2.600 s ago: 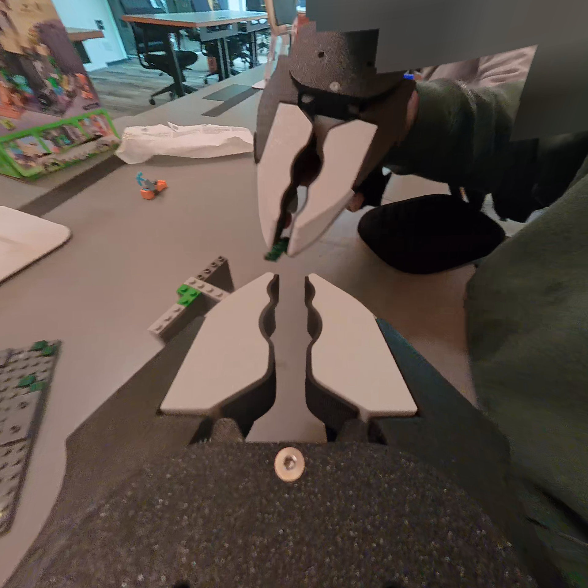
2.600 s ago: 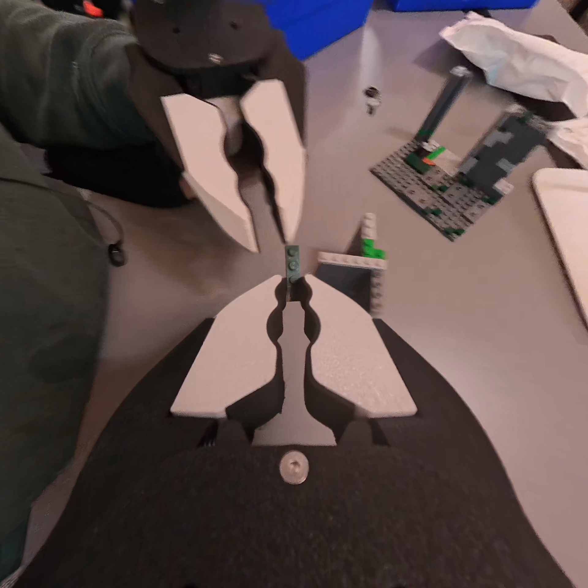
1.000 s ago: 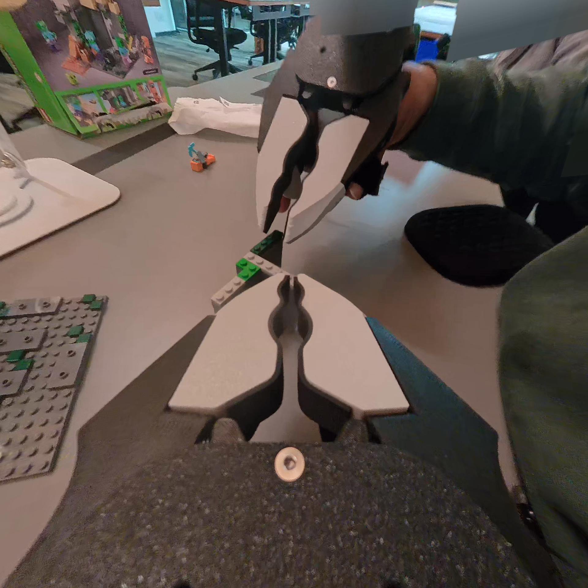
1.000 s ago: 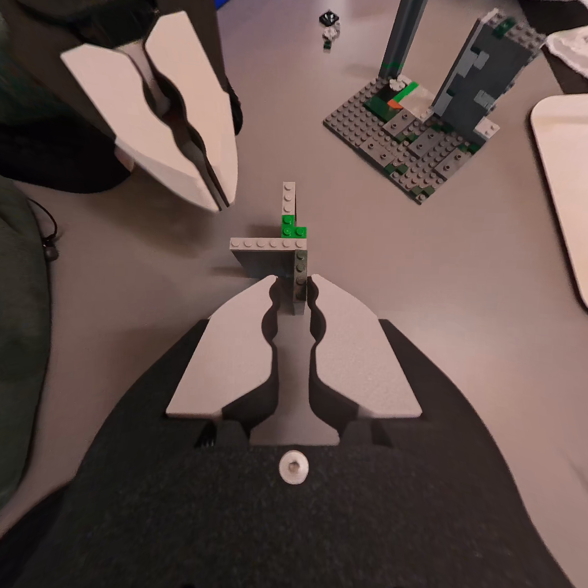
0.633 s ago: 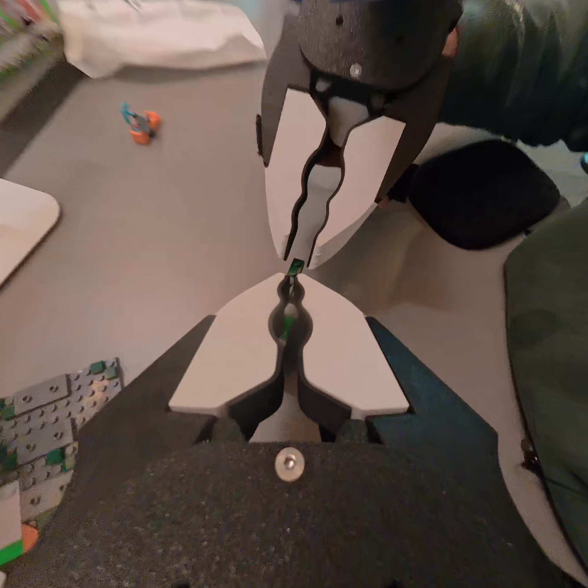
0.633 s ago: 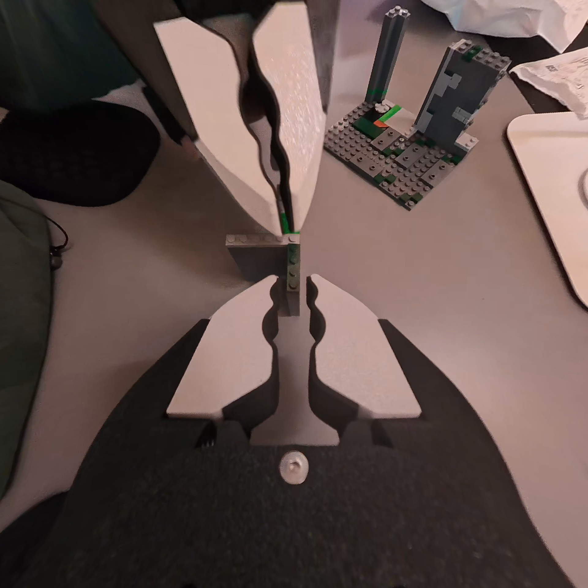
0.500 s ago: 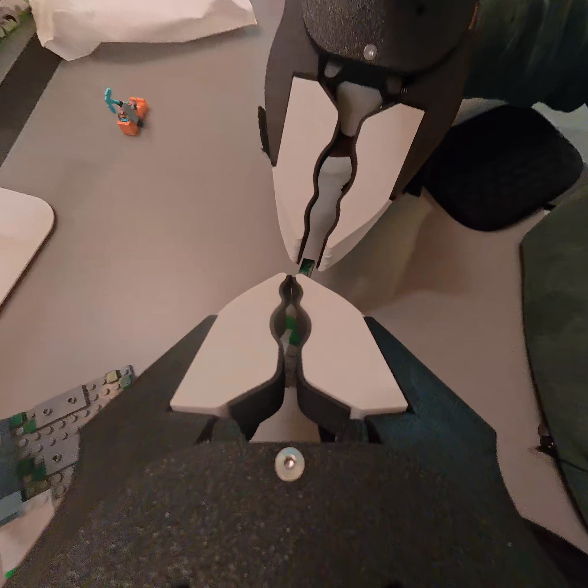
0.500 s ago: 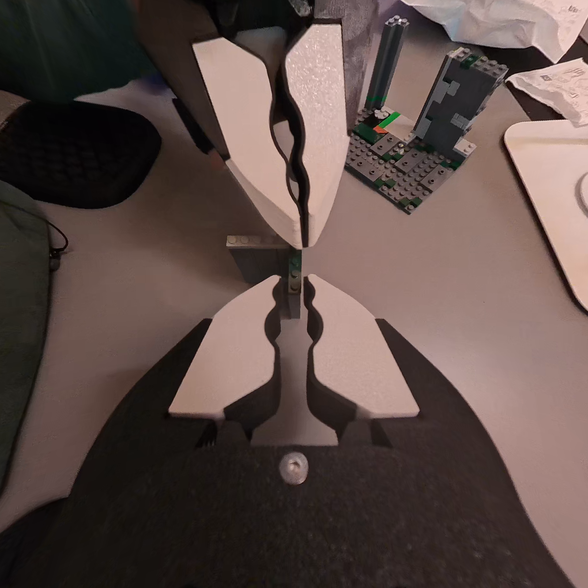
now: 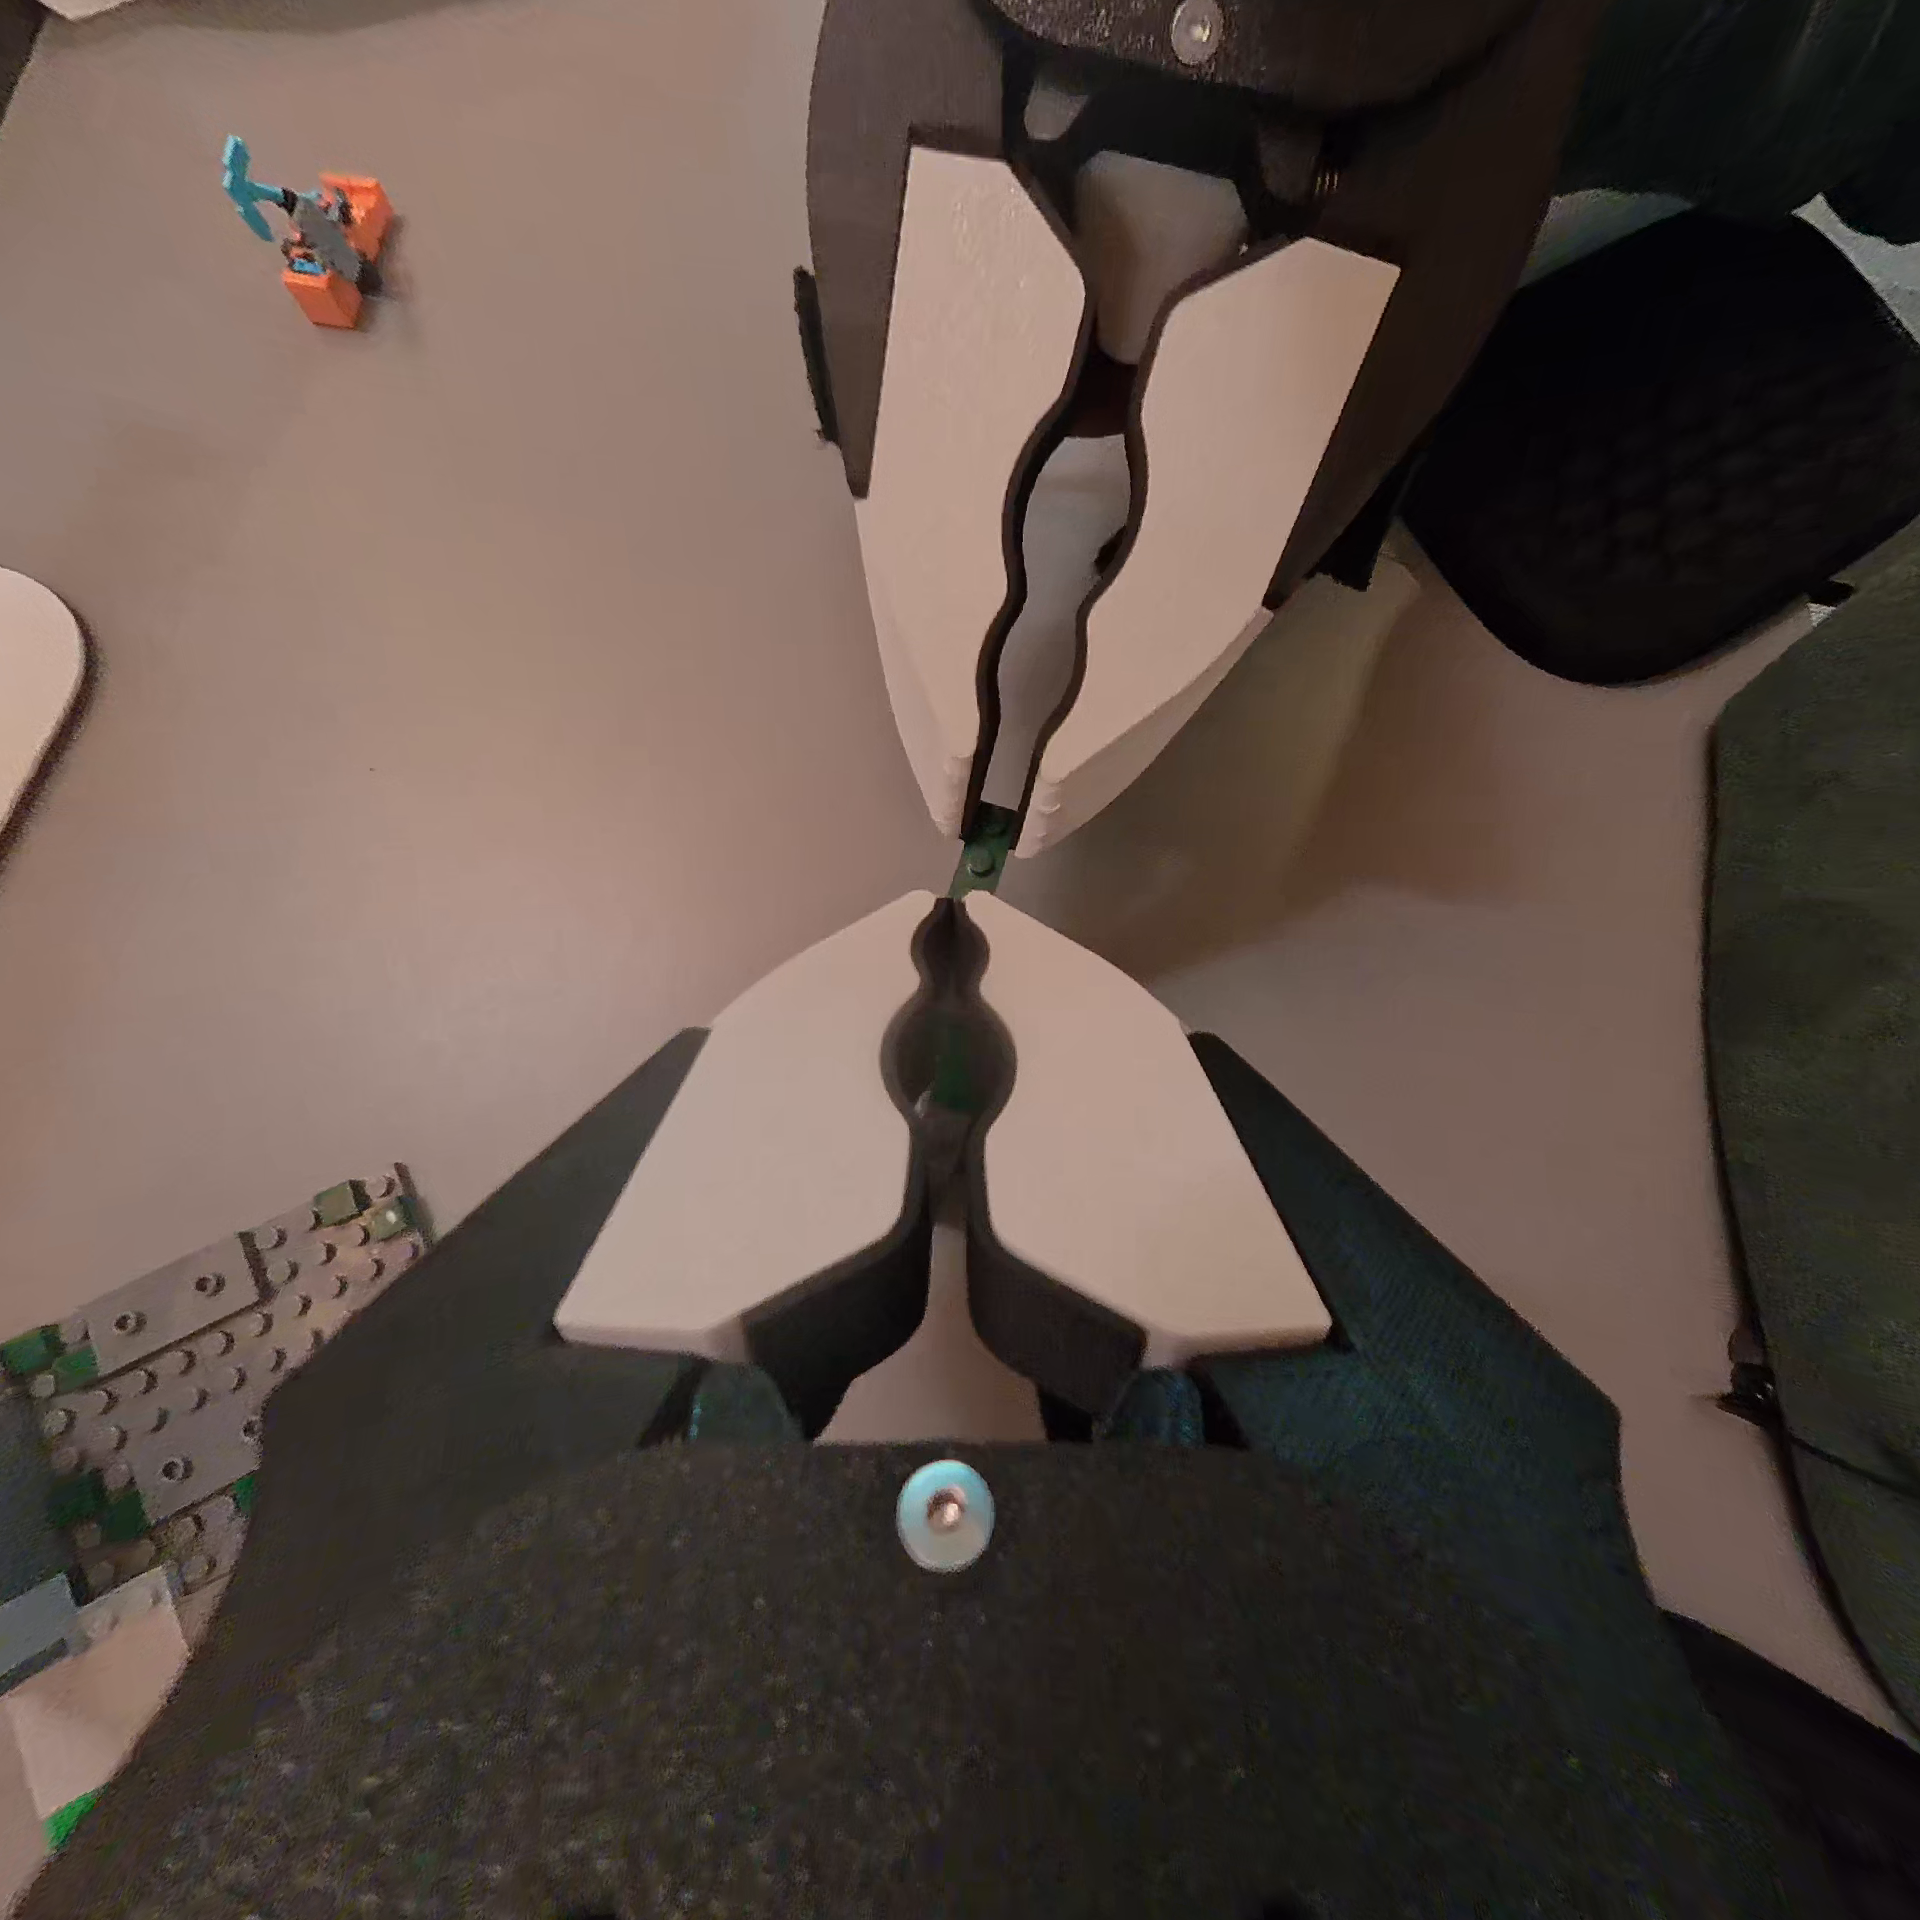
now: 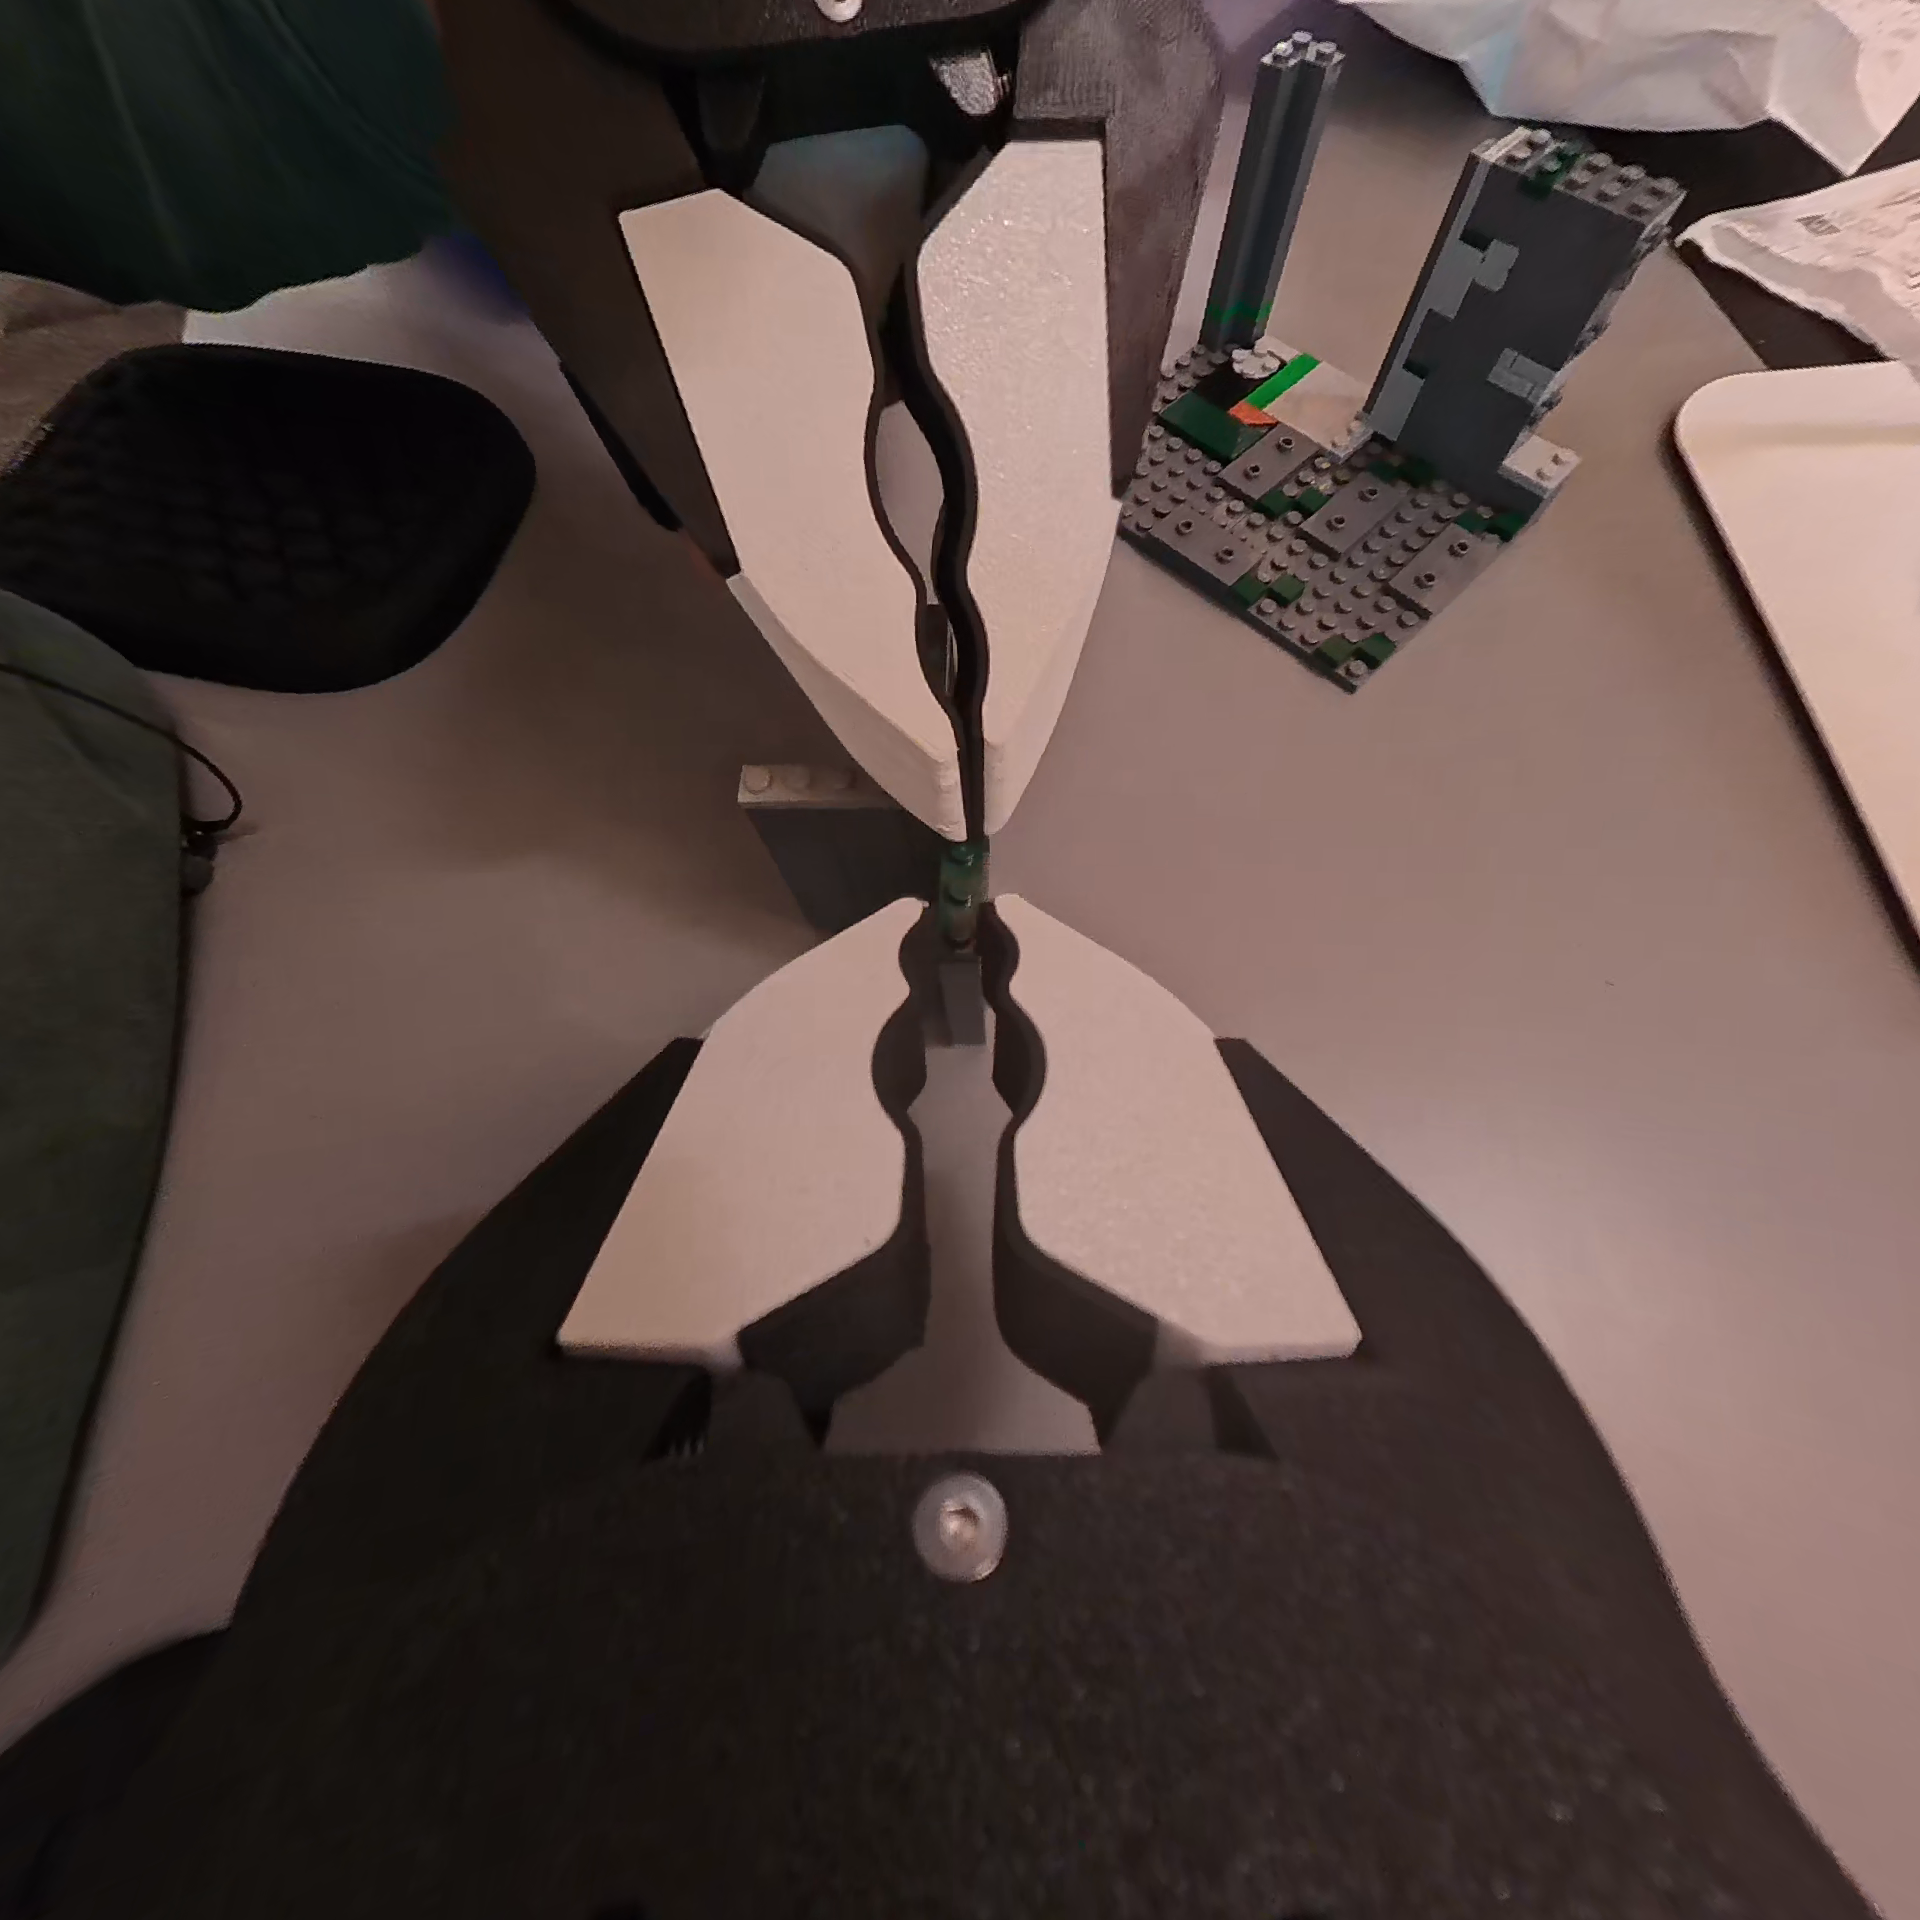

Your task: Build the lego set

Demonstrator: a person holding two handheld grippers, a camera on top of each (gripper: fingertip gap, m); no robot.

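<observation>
In the right wrist view my right gripper [image 10: 961,916] is shut on a small dark green plate [image 10: 960,881], which sits on the edge of a grey wall piece [image 10: 831,847]. My left gripper [image 10: 971,831] faces it tip to tip and is shut on that same wall piece. In the left wrist view my left gripper [image 9: 945,906] is shut, with a bit of green brick [image 9: 951,1070] showing in the hollow between its fingers. The right gripper [image 9: 997,823] holds the dark green plate [image 9: 985,850] just beyond the left tips. Most of the wall piece is hidden.
A grey baseplate [image 10: 1340,582] with a tall pillar [image 10: 1268,177] and a grey wall [image 10: 1507,301] stands at the back right; it also shows in the left wrist view [image 9: 177,1371]. A white tray [image 10: 1829,582], crumpled paper [image 10: 1621,62], a small orange and teal figure [image 9: 327,244], a black mesh pad [image 10: 260,520].
My left gripper went from open to shut on the wall piece. My right gripper brought the dark green plate onto its edge. Both grippers have drawn together, tip to tip.
</observation>
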